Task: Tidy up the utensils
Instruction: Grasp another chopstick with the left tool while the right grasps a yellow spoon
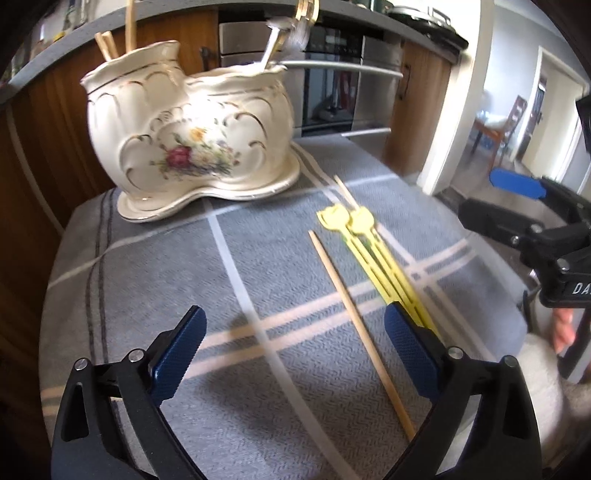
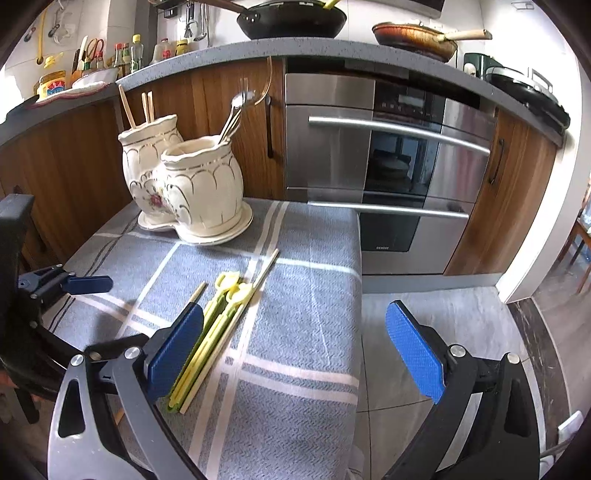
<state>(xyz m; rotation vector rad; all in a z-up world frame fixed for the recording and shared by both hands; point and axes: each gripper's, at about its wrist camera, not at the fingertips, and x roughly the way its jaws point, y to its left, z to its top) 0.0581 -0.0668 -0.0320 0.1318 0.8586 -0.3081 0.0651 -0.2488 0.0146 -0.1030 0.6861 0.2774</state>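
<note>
Behind left tool [image 1: 295,349], yellow picks' [image 1: 373,240] ends.

I see a bench [image 2: 295,332] under a grey checked cloth [image 2: 303,280]. On it stand a cream holder [image 2: 192,192] at the far end, and nearer me two loose chopsticks [image 1: 362,325] flanking yellow picks [image 2: 221,314].

Right gripper [image 2: 295,350] open above cloth [image 2: 295,369], yellow utensils [image 2: 218,321], ceramic holder [image 2: 192,184]

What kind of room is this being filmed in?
Most likely a home kitchen: a stainless steel built-in oven under a grey stone countertop, with black frying pans and sauce bottles on top.
</note>
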